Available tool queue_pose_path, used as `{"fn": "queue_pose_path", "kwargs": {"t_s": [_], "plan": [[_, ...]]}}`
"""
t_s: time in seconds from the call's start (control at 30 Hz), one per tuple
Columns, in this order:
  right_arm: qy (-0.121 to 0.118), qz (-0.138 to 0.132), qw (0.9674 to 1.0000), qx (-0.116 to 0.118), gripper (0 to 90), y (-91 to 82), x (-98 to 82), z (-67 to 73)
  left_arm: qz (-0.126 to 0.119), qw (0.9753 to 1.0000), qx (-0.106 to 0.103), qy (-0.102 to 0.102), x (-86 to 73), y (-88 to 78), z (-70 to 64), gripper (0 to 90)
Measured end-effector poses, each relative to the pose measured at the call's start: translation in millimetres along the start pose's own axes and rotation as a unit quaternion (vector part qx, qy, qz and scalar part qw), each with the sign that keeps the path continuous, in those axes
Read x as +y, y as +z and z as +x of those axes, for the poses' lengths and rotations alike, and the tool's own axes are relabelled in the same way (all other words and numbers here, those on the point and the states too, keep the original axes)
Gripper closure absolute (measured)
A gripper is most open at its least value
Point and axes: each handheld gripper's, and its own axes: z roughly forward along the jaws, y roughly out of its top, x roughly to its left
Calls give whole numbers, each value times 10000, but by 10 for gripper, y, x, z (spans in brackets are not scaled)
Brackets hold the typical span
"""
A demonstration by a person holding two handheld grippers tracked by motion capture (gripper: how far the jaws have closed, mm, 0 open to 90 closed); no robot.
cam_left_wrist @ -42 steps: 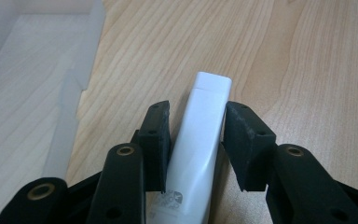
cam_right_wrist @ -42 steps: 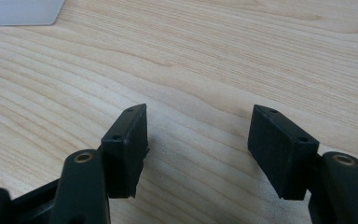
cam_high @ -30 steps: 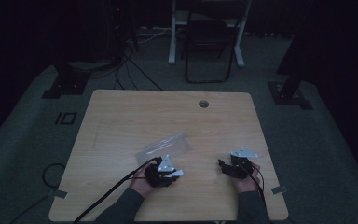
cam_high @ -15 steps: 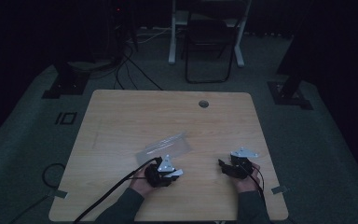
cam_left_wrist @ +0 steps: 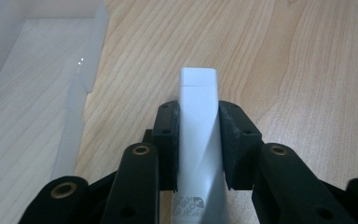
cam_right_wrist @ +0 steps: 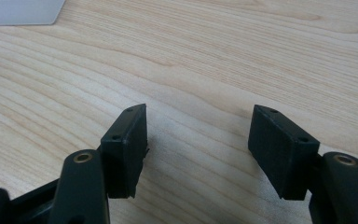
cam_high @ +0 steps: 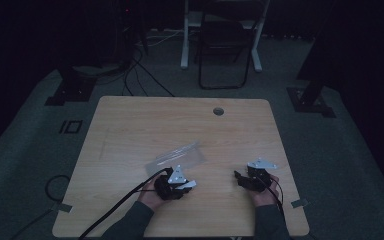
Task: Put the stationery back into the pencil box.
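A: Change against the earlier high-view frames: none that I can log. Both hands, both tools and the clear plastic case (cam_high: 176,155) sit where they did.

B: State of the left gripper (cam_left_wrist: 198,123)?

A: Jaws pressed onto a white flat plastic stick (cam_left_wrist: 198,140), pads flat against its two narrow sides. Its square-cornered end pokes out ahead of the jaws; small grey print shows low on its face, too small to read. Could be a flash drive or a marker-like body. I cannot tell which.

B: Where is it relative to the case?

A: Just beside the case's near edge, on the person's side, over the wooden table (cam_high: 130,125). In the left gripper view the case's frosted wall lies to the left of the stick, apart from it.

B: Right gripper (cam_right_wrist: 200,149)?

A: Jaws spread wide, nothing between them, bare wood below. It sits well to the right of the case; a corner of the case shows far off in the right gripper view.

B: Handling estimate?

A: Judgement only: the stick looks light, rigid and smooth-skinned, so somewhat slippery. The present mid-body pinch on the narrow sides seems sound. The case looks thin and flexible, likely to slide if nudged; take it by a rim.
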Motion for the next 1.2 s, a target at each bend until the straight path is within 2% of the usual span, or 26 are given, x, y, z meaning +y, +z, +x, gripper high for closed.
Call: {"fn": "queue_pose_path", "kwargs": {"t_s": [0.43,1.2], "plan": [[-3,-1,10000,-1,373,0,0,-1,-52,9999,75,43,23,-55,-7,703],[0,1,10000,-4,373,0,0,0,-162,9996,217,55,65,-189,79,704]]}}
